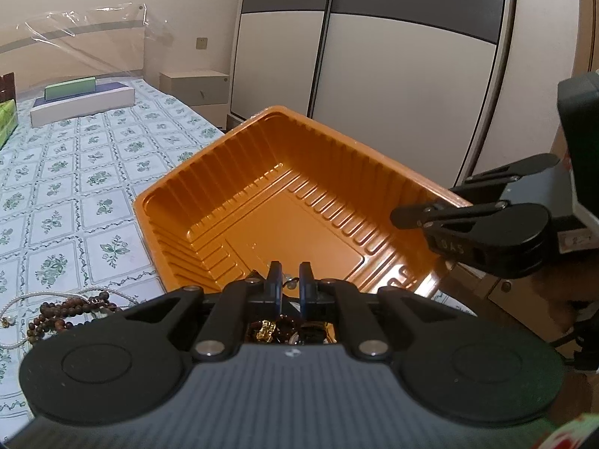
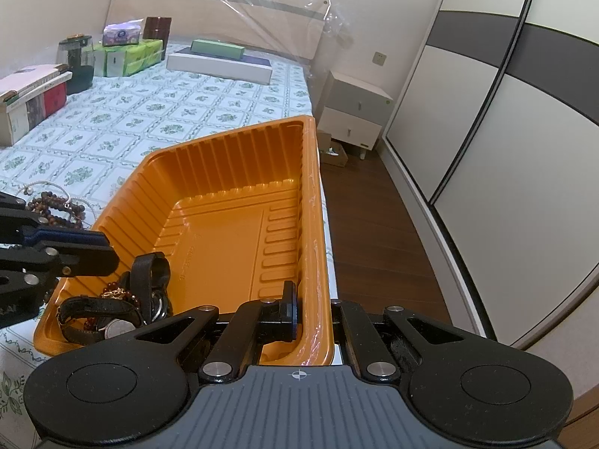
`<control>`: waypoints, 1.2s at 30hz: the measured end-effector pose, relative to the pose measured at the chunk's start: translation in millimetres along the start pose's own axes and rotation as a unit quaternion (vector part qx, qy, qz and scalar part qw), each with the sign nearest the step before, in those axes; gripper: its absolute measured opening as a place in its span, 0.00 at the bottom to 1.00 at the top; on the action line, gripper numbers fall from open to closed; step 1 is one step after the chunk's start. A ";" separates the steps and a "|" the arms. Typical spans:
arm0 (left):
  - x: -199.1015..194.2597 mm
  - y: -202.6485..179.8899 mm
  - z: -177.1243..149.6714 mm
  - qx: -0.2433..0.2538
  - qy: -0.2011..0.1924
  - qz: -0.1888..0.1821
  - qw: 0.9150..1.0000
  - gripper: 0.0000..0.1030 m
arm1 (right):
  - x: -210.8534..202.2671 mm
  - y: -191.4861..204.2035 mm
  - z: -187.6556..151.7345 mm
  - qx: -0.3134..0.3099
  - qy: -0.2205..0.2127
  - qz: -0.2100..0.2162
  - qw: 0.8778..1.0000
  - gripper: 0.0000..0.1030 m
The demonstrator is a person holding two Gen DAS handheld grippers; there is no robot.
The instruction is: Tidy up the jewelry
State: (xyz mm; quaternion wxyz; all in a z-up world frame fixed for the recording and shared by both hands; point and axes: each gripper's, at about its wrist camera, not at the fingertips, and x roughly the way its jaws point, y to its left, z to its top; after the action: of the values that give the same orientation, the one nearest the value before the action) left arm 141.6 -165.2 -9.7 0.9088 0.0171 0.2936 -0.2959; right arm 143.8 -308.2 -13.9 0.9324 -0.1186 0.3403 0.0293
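An orange plastic tray (image 2: pixel 224 202), thin and probably flexible, sat at the bed's (image 2: pixel 157 112) right edge. The right tool (image 2: pixel 314 314) was clenched on its stiff rim. The left tool (image 1: pixel 290 280) pinched something small, probably delicate, above watches (image 2: pixel 108 318) in the tray's near corner.

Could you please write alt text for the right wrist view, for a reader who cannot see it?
The right gripper clamps the near rim of an orange plastic tray on a floral bedspread; watches and beads lie in its near-left corner.
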 end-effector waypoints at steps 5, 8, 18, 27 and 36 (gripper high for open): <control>4.9 2.5 -2.1 -0.008 0.010 0.001 1.000 0.09 | 0.3 -0.1 -0.3 0.000 0.000 0.000 1.000 0.04; 0.2 7.7 -4.1 -0.014 0.007 0.007 1.000 0.20 | 0.1 0.1 -0.4 0.000 0.000 0.000 1.000 0.04; -47.4 51.9 -28.7 -0.047 -0.004 0.087 0.995 0.28 | 0.2 -0.9 -0.4 0.000 0.000 0.000 1.000 0.04; -83.3 107.1 -62.8 -0.082 0.017 0.189 0.978 0.34 | 0.3 -2.2 -0.5 0.000 0.002 -0.003 1.000 0.04; -77.1 119.3 -81.8 -0.091 0.039 0.210 0.973 0.34 | 0.7 -0.5 0.3 -0.004 0.004 -0.006 1.000 0.04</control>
State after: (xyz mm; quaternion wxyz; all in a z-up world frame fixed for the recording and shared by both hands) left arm 113.9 -9.5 -52.4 0.9361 0.0074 0.3446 -0.0693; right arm 144.6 -308.6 -14.0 0.9307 -0.1248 0.3428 0.0250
